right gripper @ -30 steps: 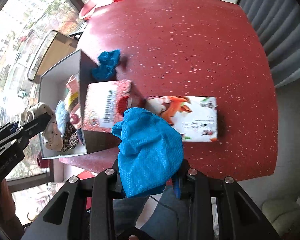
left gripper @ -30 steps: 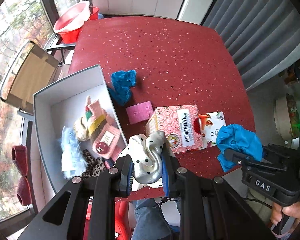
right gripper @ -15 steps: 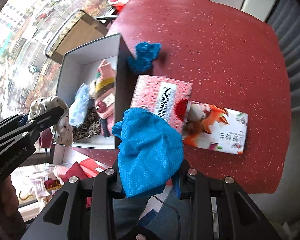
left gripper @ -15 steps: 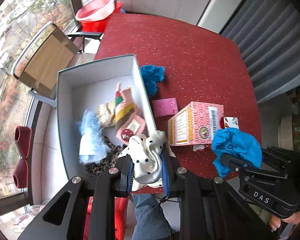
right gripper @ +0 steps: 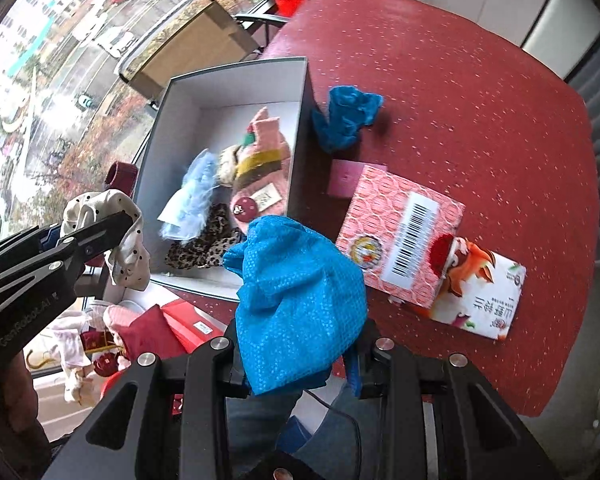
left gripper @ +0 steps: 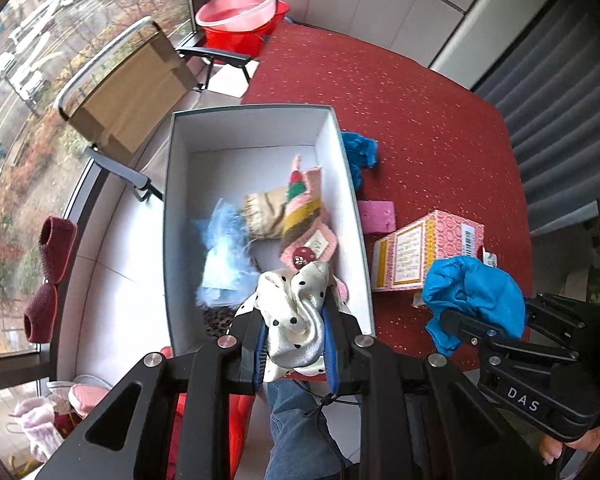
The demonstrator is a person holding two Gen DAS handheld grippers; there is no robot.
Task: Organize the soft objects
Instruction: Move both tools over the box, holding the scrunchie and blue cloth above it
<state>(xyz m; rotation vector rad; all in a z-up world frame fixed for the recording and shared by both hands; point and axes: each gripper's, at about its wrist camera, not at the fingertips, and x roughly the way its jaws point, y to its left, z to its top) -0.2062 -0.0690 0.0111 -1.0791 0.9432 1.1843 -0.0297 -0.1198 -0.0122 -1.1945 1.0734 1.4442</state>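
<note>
- Both hands have swung toward the open white cardboard box (left gripper: 256, 128); it now lies at twelve o'clock under the left gripper (left gripper: 296, 340).
- Left gripper clenches a cream polka-dot satin scrunchie (left gripper: 296, 320); right gripper (right gripper: 300, 344) clenches a crumpled blue cloth (right gripper: 296, 300): drops look imminent.

Red speckled table (left gripper: 400, 92) carries a pink patterned carton with a barcode (right gripper: 404, 236) – lying on its side, touching a white fox-print pack (right gripper: 480, 296) at its lower right, and a small pink card (right gripper: 346, 178) just beside its upper left. Off the far table edge: a folding chair with a tan seat (left gripper: 124, 88) by the window, stacked red basins (left gripper: 240, 12) behind it. Floor level left – dark red knitted slippers (left gripper: 48, 272) on the sill, a red box (right gripper: 188, 320) under the near table edge.
</note>
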